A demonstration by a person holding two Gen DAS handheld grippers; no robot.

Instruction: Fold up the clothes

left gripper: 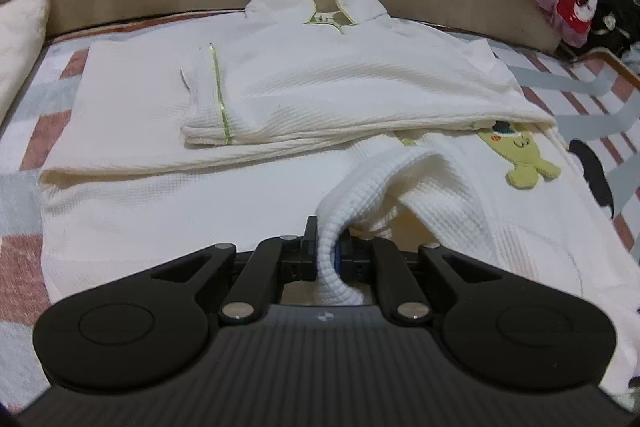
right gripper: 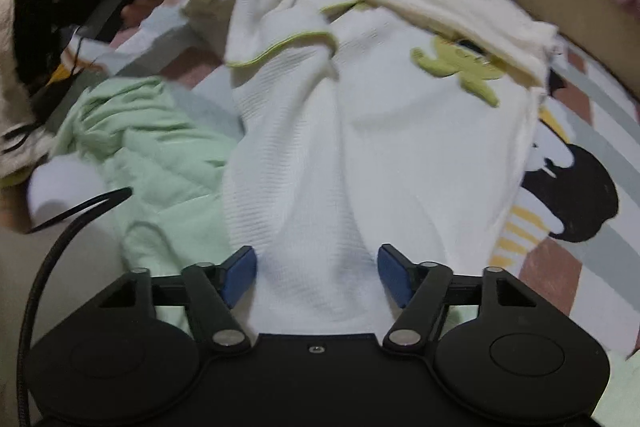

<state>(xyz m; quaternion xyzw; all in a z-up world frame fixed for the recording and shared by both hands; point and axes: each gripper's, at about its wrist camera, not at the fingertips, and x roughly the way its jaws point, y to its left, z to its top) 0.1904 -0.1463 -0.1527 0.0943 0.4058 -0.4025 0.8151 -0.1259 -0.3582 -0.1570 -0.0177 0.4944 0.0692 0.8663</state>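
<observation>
L gripper [left gripper: 328, 251] is clamped on a hem ridge of the white garment [left gripper: 280, 95] at bottom centre, its body running straight up-frame to the collar, while R gripper [right gripper: 318, 273], jaws wide w/ cloth loose between, sits equally close.
</observation>
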